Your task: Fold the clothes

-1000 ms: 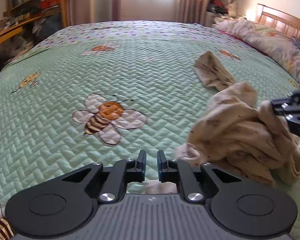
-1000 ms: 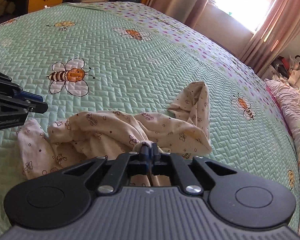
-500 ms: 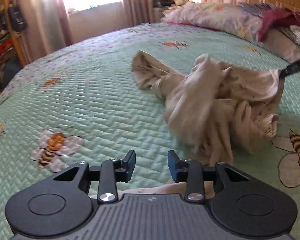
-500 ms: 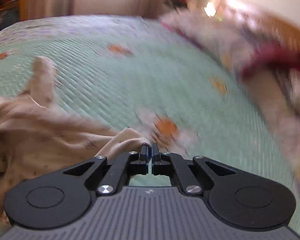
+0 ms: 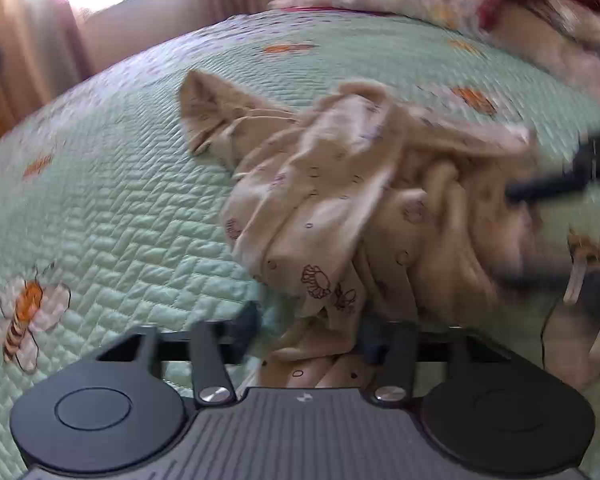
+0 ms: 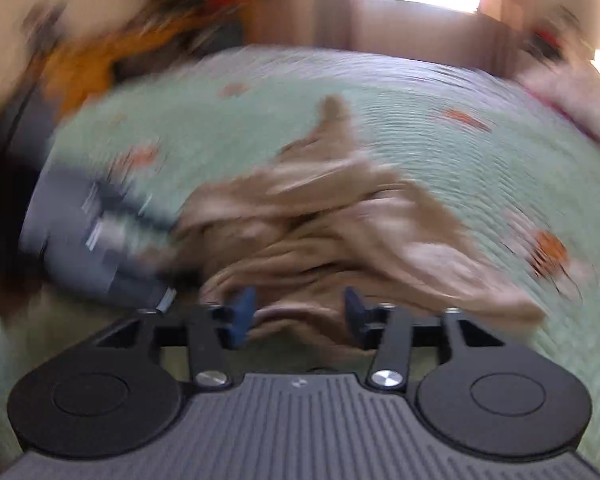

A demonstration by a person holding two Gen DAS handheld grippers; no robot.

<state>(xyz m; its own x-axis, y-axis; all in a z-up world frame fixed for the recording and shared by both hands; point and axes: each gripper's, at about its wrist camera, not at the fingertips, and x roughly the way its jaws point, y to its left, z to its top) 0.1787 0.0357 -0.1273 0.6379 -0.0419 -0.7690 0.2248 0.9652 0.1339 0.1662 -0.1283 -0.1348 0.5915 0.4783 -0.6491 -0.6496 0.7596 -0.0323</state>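
Here's the cream printed garment, bunched in a rumpled heap on the bed's green bee-patterned quilt, one pointed corner poking out toward the window side, nothing flat, no tidy edge to be seen. The left gripper is spread wide with a hanging fold of the cloth right in the gap between its fingers, nothing pinched. The right gripper is wide too, nosed up against the near side of the heap, cloth lying across its opening but not clamped; that view is heavily smeared, so finer detail is lost. My read: this is the sorting-out stage, hunting for a hem or corner to take hold of. The next move calls for each gripper to close on a distinct edge, well apart, so the garment can be lifted and spread flat on the quilt
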